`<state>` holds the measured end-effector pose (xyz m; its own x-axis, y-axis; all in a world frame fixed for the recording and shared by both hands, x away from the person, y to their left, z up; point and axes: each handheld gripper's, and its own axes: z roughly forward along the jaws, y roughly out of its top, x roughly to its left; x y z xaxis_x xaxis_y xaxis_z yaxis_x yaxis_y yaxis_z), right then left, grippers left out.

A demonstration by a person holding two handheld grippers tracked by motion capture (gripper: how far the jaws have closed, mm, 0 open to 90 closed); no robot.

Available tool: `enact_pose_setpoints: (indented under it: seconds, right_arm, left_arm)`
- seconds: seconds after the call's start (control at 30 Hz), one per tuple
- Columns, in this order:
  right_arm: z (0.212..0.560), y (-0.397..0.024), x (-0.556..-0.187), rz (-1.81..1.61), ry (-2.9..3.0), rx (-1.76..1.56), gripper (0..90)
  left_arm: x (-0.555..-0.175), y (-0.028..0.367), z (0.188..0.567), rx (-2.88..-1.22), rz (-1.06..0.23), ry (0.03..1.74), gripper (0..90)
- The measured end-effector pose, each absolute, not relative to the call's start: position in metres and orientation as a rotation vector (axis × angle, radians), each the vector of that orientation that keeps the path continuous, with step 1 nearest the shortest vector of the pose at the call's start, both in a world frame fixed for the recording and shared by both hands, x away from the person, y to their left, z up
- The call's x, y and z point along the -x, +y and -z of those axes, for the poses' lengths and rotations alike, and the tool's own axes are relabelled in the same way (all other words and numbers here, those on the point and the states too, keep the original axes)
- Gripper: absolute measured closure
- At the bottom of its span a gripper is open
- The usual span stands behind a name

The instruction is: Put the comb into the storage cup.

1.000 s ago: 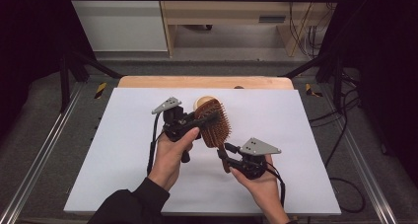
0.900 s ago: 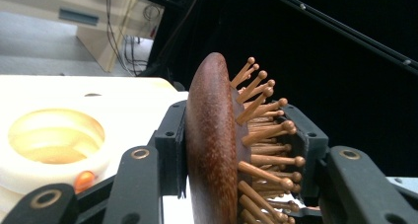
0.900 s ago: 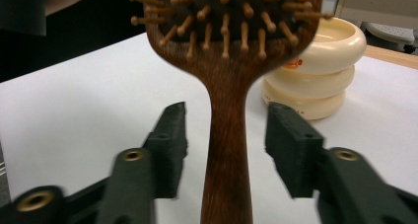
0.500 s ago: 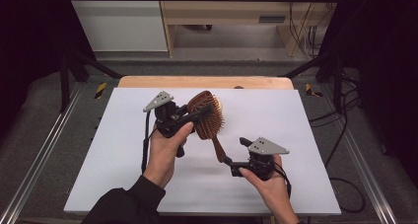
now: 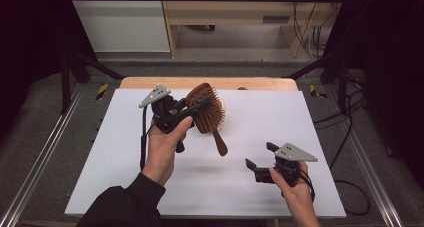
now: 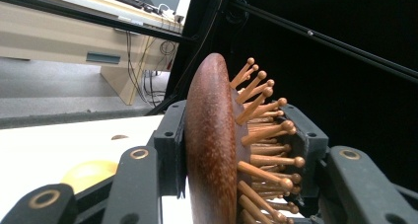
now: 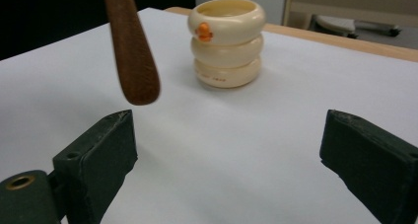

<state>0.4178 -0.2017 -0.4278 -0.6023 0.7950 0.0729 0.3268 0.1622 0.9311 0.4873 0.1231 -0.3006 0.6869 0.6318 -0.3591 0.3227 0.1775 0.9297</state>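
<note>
The left gripper point(image 5: 197, 107) is up off the white counter point(image 5: 310, 132), w/ its jaws clamped on the head of a dark brown wooden paddle hairbrush w/ ball-tipped wooden pins point(image 5: 207, 114). In the left gripper view the hairbrush point(image 6: 217, 150) sits right betw. the two black jaws: one pad presses the smooth rounded back, the other sits against the pin side, pins poking out twd the right of that view, and the head stands on edge, its top rising above the jaws. From the high view the brush handle hangs down and twd the person, tilted, its tip free in the air above the counter, nothing touching it. The right gripper point(image 5: 260, 162) is low near the front right of the counter, well apart from the brush; its jaws have just been opening and stand wide, w/ nothing betw. them. In the right gripper view point(image 7: 226, 155) the handle end of the brush point(image 7: 133, 51) hangs above and just beyond the left-hand jaw, not betw. the pads and not touching either. Behind it, farther back on the counter point(image 7: 276, 115), stands a cream ribbed round cup w/ a small orange mark point(image 7: 227, 42), upright, apart from the handle. Same cup shows as a pale shape behind the brush head from above point(image 5: 221, 107).
</note>
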Motion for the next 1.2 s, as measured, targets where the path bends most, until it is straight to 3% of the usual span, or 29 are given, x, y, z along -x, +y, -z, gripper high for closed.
enact_pose_setpoints:
  seconds: [0.33, 1.2]
  right_arm:
    - [0.446, -0.219, -0.423, -1.442, 1.914, -1.031, 7.9]
    - [0.449, -0.223, -0.423, -1.474, 1.931, -1.079, 6.0]
  left_arm:
    - [-0.494, 0.12, 0.291, -1.407, -0.285, 0.84, 51.6]
    - [-0.518, 0.115, 0.28, -1.411, -0.328, 0.863, 51.5]
